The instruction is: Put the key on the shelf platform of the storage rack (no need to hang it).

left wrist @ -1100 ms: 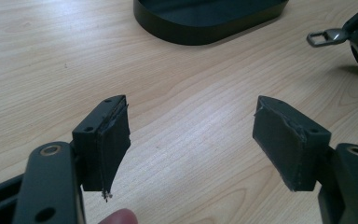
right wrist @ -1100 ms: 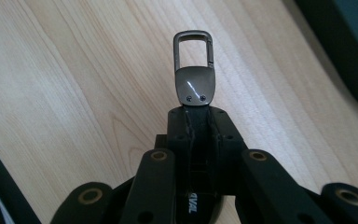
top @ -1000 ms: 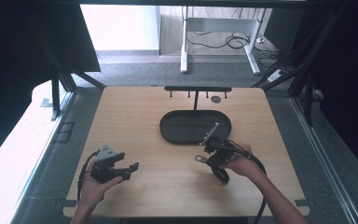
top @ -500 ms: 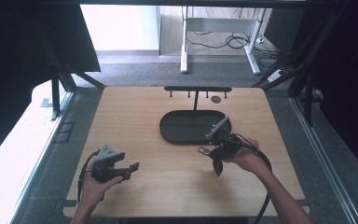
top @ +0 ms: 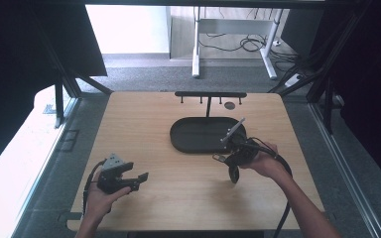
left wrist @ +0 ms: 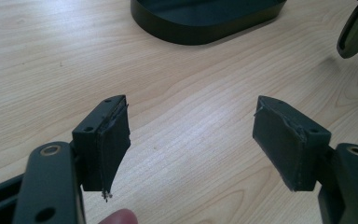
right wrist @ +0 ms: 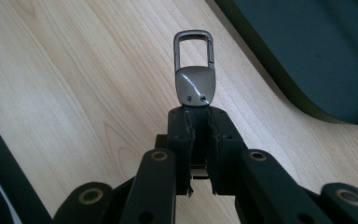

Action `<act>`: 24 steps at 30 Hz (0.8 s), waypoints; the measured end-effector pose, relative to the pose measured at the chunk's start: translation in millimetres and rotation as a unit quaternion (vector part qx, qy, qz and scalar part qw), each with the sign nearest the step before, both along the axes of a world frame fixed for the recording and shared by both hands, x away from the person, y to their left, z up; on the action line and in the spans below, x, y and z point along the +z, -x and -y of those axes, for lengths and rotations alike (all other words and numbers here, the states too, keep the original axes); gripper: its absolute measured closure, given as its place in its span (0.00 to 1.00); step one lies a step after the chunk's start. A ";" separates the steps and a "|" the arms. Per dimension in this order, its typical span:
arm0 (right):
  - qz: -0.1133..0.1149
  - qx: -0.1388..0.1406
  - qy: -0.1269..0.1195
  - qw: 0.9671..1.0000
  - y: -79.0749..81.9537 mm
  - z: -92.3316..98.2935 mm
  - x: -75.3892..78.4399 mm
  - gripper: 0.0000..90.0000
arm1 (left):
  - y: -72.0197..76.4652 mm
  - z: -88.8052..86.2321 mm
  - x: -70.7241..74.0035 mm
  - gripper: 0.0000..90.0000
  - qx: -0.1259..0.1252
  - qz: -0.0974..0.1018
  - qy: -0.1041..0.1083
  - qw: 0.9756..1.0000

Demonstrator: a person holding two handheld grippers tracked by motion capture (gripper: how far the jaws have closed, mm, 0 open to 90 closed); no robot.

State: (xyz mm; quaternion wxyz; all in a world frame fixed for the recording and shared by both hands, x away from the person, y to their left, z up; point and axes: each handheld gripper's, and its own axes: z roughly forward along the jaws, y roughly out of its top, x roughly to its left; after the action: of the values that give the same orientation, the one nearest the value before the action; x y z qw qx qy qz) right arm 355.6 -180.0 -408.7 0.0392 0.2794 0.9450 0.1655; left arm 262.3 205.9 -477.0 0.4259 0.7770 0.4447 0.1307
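Observation:
My right gripper (top: 226, 157) hovers just off the near right edge of the black oval tray (top: 188, 144), shut on a key holder. In the right gripper view its jaws (right wrist: 196, 116) pinch the strap right under a grey metal clasp (right wrist: 194, 70), which sticks out past the fingertips. A dark strap end (top: 234, 173) dangles below that hand and appears as a dark oval (left wrist: 356, 28) in the left gripper view. My left gripper (top: 131, 178) rests low over the table's near left, open with bare wood between its pads (left wrist: 191, 135).
A black rack with several small hooks (top: 210, 94) stands at the table's far edge behind the tray (right wrist: 307, 56). A small dark round object (top: 229, 105) lies beside its post. Cables trail from both grippers toward the near edge.
My right gripper has lifted and shifted toward the tray with the key holder still in its jaws. The left gripper has stayed put.

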 end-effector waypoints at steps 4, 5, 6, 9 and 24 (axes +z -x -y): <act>-0.003 0.001 0.009 1.000 -2.6 -0.4 6.1 0.90 | 0.0 -0.2 0.2 0.30 -0.002 0.001 0.001 1.000; -0.005 0.002 0.011 1.000 -3.5 -0.4 7.6 0.90 | -0.1 -0.3 0.3 0.30 -0.003 0.001 0.002 1.000; -0.007 0.002 0.013 1.000 -4.4 -0.5 9.4 0.90 | -0.1 -0.2 0.3 0.30 -0.003 0.001 0.002 1.000; -0.015 0.004 0.016 1.000 -7.6 -1.9 14.0 0.90 | -0.5 0.3 -0.3 0.30 -0.003 -0.001 0.002 1.000; -0.013 -0.001 0.032 0.999 -25.0 -5.9 27.5 0.90 | -1.2 -1.4 0.2 0.30 -0.005 -0.001 0.003 1.000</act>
State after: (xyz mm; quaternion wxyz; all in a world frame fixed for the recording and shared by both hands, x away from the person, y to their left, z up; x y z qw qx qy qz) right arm 380.6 -174.1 -381.1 0.0354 0.2812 0.9499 0.1318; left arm 263.5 207.2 -476.8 0.4286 0.7779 0.4418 0.1267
